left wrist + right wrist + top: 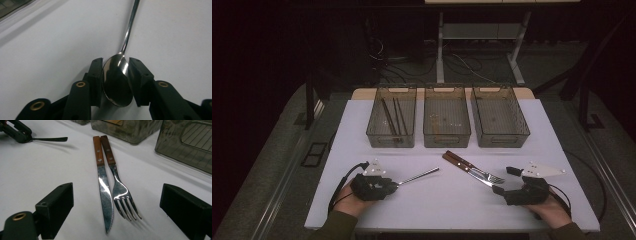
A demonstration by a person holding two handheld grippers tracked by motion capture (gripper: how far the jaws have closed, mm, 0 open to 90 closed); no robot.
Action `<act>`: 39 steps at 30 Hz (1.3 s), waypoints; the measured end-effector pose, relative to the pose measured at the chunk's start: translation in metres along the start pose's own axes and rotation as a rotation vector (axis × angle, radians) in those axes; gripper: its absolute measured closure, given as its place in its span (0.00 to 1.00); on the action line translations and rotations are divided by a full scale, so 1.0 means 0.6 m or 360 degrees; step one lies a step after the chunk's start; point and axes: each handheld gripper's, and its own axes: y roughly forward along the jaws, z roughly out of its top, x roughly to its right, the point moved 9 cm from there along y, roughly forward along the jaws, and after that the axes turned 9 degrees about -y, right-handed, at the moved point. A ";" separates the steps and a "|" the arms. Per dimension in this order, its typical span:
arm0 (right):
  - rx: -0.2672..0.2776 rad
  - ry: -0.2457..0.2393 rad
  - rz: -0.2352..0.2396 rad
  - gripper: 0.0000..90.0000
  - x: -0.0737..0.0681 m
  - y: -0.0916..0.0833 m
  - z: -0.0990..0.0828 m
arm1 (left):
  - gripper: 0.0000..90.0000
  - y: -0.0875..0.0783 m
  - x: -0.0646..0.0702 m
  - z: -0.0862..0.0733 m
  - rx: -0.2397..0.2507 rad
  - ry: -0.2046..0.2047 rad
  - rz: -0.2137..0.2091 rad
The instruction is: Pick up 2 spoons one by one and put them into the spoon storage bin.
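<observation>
Now we have the left gripper [115, 62] at the spoon [117, 82] on the white table [437, 200], jaws pinching the bowl's edges, stem pointing away. Polished steel: light, stiff, slippery; the curved bowl may squirt out, so we judge the flat stem a surer hold. Right gripper [116, 207] is spread wide, empty, before knife [105, 195] and fork [122, 192].

Bare table [437, 200] between spoon [417, 176] and knife [464, 167].
</observation>
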 end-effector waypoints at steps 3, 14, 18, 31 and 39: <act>-0.0002 0.0000 -0.0001 0.12 0.000 0.000 0.000 | 0.75 0.000 0.001 0.001 -0.0005 0.0025 -0.0014; 0.0000 0.0003 -0.0002 0.12 0.000 0.000 0.000 | 0.96 -0.010 0.012 0.011 0.0034 0.0021 -0.0077; 0.0001 -0.0002 -0.0003 0.13 0.001 0.000 0.000 | 0.97 -0.010 0.013 0.012 0.0033 0.0018 -0.0079; 0.0000 -0.0005 -0.0001 0.12 0.001 -0.001 0.000 | 0.97 -0.018 0.009 0.021 0.0102 -0.0034 -0.0094; -0.0005 0.0000 0.0006 0.12 -0.001 0.002 0.000 | 0.97 -0.028 0.004 0.033 0.0186 -0.0068 -0.0063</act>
